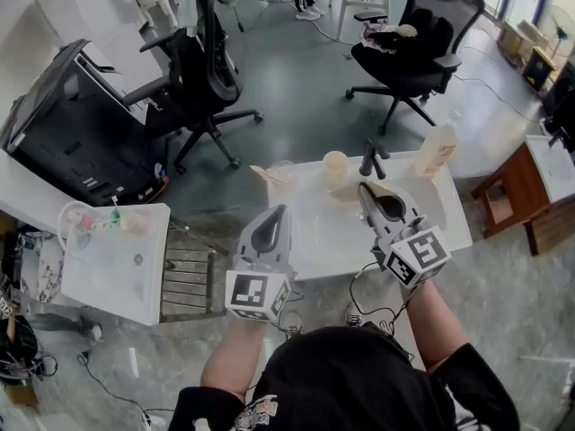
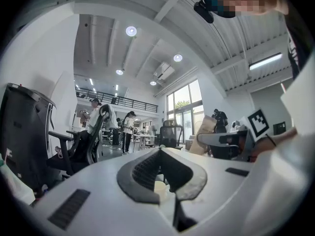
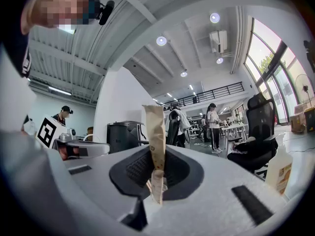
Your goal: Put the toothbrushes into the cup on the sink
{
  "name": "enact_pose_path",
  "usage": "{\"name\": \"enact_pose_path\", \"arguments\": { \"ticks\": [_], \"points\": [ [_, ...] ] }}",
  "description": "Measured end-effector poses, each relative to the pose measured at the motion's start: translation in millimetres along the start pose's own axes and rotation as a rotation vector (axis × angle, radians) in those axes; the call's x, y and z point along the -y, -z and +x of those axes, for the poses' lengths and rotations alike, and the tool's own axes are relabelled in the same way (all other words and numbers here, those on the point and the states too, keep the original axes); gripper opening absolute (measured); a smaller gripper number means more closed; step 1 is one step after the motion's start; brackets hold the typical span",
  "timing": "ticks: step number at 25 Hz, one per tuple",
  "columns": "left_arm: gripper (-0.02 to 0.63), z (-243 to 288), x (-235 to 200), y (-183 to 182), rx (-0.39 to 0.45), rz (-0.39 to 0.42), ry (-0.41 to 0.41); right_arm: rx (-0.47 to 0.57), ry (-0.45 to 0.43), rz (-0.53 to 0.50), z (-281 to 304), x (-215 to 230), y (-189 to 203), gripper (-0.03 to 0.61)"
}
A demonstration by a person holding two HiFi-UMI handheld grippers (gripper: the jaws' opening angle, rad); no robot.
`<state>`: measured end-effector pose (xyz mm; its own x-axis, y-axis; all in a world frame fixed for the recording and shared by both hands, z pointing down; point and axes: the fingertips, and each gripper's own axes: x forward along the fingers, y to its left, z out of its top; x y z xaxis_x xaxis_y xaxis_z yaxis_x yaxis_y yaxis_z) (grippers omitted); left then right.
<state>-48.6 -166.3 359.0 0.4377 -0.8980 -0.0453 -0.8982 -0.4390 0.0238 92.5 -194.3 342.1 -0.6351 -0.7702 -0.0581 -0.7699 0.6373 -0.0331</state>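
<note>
Paper-wrapped toothbrush (image 3: 155, 132) stands upright, clamped in the right tongs (image 1: 367, 189), cup (image 1: 335, 165) just ahead-left by the far edge of the counter (image 1: 449, 214); left tongs (image 1: 282, 209) closed, empty.

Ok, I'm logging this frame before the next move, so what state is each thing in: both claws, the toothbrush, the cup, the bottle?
left claw: shut, nothing in it.
right claw: shut on the wrapped toothbrush.
wrapped toothbrush: upright in its paper sleeve, gripped near its lower end.
cup: upright on the sink, no toothbrush sticking out.
bottle: upright at the sink's far right.
</note>
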Motion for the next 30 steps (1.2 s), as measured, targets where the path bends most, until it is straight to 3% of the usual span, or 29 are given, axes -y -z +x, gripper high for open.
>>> {"name": "enact_pose_path", "arguments": {
  "ticks": [12,16,30],
  "points": [
    [0.006,-5.2,2.3,-6.1,0.001,-0.006,0.016,-0.011,0.013,-0.015,25.3,23.0,0.3,0.04],
    [0.006,-4.4,0.8,7.4,-0.009,-0.017,0.027,-0.026,0.022,-0.023,39.8,34.6,6.0,0.04],
    [0.006,14.2,-22.3,28.7,-0.065,-0.062,0.007,-0.125,0.053,-0.042,111.7,90.0,66.0,0.04]
  ]
}}
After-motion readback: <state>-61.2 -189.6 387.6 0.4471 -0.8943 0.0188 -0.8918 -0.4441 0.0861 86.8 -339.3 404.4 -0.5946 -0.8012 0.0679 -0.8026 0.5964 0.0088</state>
